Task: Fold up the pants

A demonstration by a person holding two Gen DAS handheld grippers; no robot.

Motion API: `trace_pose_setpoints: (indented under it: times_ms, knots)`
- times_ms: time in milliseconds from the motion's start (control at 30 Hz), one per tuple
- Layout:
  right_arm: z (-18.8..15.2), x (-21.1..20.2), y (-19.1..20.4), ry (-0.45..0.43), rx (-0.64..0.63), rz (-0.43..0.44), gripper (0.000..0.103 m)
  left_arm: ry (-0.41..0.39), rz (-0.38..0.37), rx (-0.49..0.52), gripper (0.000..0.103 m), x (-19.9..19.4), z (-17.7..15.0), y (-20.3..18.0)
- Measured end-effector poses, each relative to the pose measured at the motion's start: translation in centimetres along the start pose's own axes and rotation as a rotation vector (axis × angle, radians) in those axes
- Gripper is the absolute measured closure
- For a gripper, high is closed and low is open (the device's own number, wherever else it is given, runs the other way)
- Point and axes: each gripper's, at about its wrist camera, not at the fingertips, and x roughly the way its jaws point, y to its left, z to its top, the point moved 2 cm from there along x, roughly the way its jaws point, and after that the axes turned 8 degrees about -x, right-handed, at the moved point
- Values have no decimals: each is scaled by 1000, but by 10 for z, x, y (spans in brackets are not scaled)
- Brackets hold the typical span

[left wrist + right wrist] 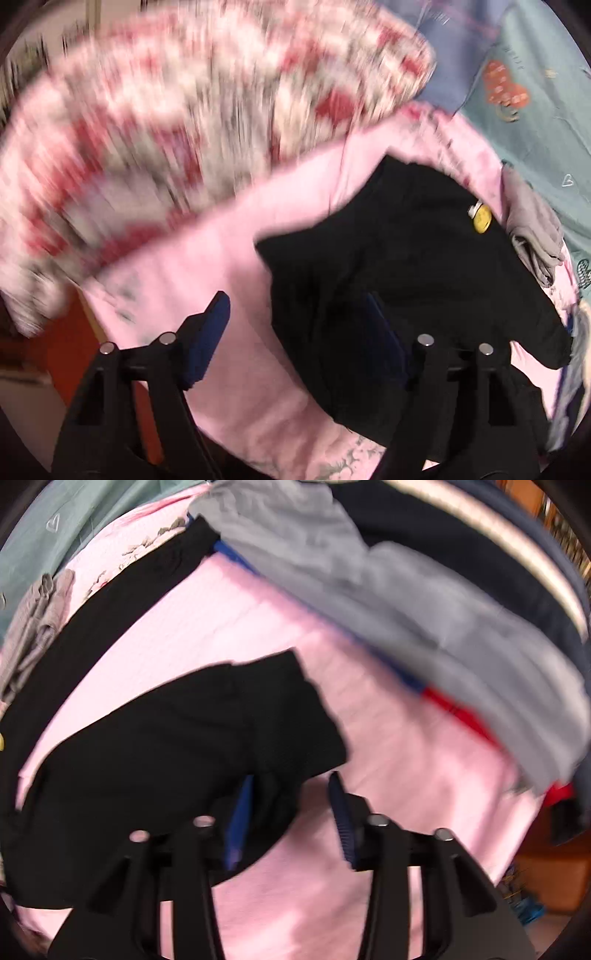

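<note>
Two grippers wide open, empty: left gripper (299, 339) and right gripper (291, 819) straddle edges of black fabric pants (399, 258), lying half-folded on pink bedsheet (207, 266), 3 o'clock of red-white patterned blanket (177, 122), likely readying next fold.

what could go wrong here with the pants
1. Both grippers are open, the left gripper and the right gripper, so the black pants lie unheld and a fold could slump.
2. Grey clothes and a red-and-white garment crowd the pink sheet; the fingers might catch the wrong fabric.
3. Both views are blurred, so the next grasp may miss the edge.
</note>
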Motion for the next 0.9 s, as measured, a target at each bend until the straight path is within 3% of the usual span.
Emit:
trace_pose_setpoints:
  times_ms: [100, 167, 300, 333, 400, 500, 567, 667, 700, 833, 900]
  knots:
    - [23, -38, 3, -141, -29, -64, 43, -78, -54, 43, 13, -28, 20, -29]
    - [49, -55, 14, -221, -55, 13, 39, -27, -104, 130, 11, -16, 38, -67]
    - [134, -34, 55, -208, -131, 291, 34, 111, -126, 239, 12, 49, 63, -131]
    - [158, -17, 64, -188, -131, 313, 34, 136, -139, 245, 12, 65, 66, -142]
    - [193, 16, 74, -135, -111, 249, 34, 184, -136, 274, 15, 99, 67, -163]
    - [219, 63, 75, -37, -65, 216, 34, 275, -106, 327, 36, 139, 60, -180]
    - [229, 87, 73, 6, -30, 209, 34, 326, -99, 346, 61, 159, 50, -185]
    - [232, 102, 71, 5, 3, 219, 35, 349, -71, 352, 72, 177, 44, -188]
    - [232, 106, 71, -1, 15, 232, 37, 334, -66, 353, 72, 179, 45, -189]
    - [232, 106, 74, -64, -31, 180, 81, 304, -38, 338, 74, 184, 51, -195]
    - [229, 103, 75, -69, -21, 190, 86, 298, -27, 332, 78, 183, 52, -195]
